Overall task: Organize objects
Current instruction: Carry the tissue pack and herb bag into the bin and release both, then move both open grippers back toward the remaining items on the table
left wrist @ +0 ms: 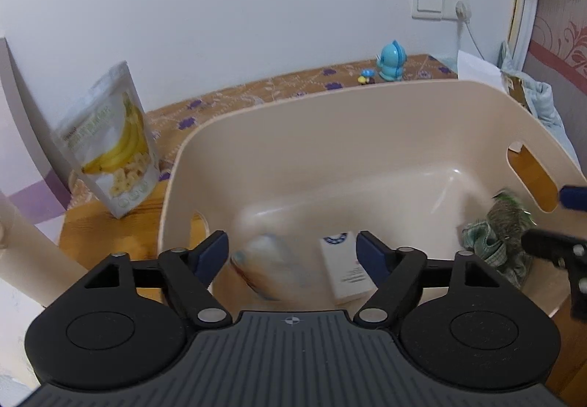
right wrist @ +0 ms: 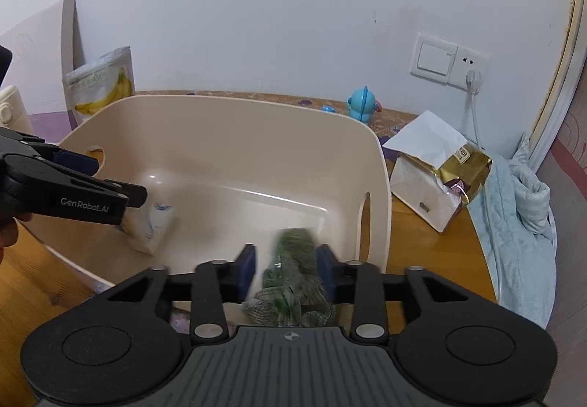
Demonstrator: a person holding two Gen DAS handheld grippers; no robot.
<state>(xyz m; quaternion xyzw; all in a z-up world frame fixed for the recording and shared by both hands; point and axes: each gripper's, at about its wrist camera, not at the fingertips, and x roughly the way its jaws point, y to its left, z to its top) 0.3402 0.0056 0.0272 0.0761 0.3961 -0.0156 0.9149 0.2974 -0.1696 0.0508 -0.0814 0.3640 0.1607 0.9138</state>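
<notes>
A beige plastic bin [left wrist: 330, 121] with handle slots stands on the wooden table; it also shows in the right wrist view [right wrist: 234, 135]. My left gripper [left wrist: 291, 255] is open over the bin's near side, above a blurred clear packet [left wrist: 269, 266] and a white box [left wrist: 346, 269]; the box also shows in the right wrist view [right wrist: 156, 223]. My right gripper [right wrist: 286, 271] is open at the bin's rim, with a green mesh bundle [right wrist: 291, 282] blurred between its pads; I cannot tell if it touches them. The bundle also shows in the left wrist view [left wrist: 499, 238].
A banana-chip pouch [left wrist: 110, 146] stands left of the bin. A blue toy [left wrist: 392, 60] stands by the far wall. A white paper bag with gold packaging [right wrist: 436, 172] and a light blue cloth [right wrist: 521, 223] lie right of the bin.
</notes>
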